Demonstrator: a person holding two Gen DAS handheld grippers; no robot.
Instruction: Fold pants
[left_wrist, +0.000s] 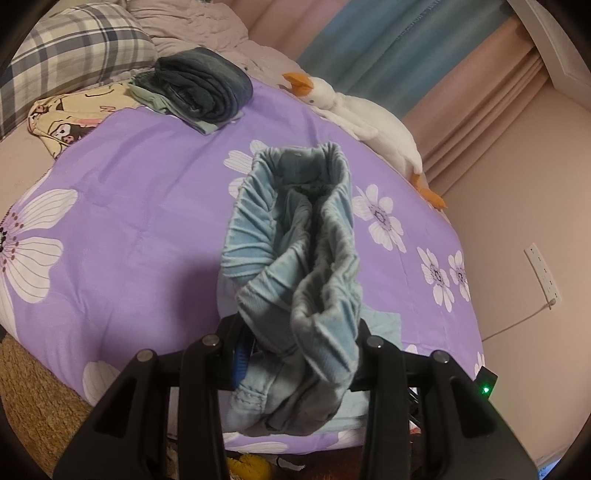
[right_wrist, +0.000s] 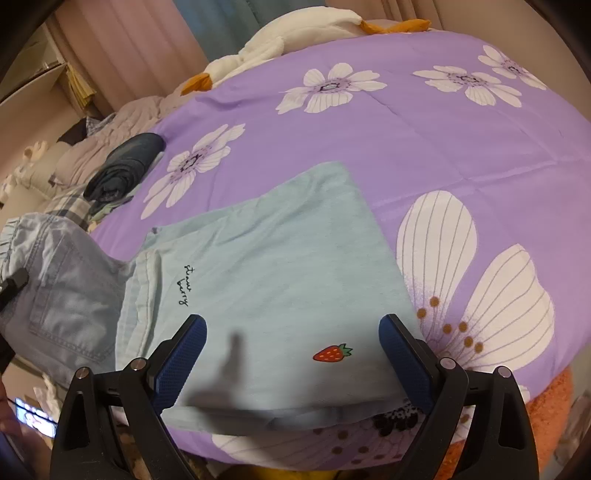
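Here the left claw (left_wrist: 295, 354) is clamping the bunched light-blue denim pants (left_wrist: 295, 236) above the purple flowered bed quilt (left_wrist: 140, 206), readying a fold; the right claw (right_wrist: 291, 358) is gaping empty.

Purple floral quilt (left_wrist: 140, 206), white plush goose (left_wrist: 354, 110), plaid pillow (left_wrist: 74, 51), dark folded clothes (left_wrist: 207, 88), pale-blue strawberry shirt (right_wrist: 280, 266).
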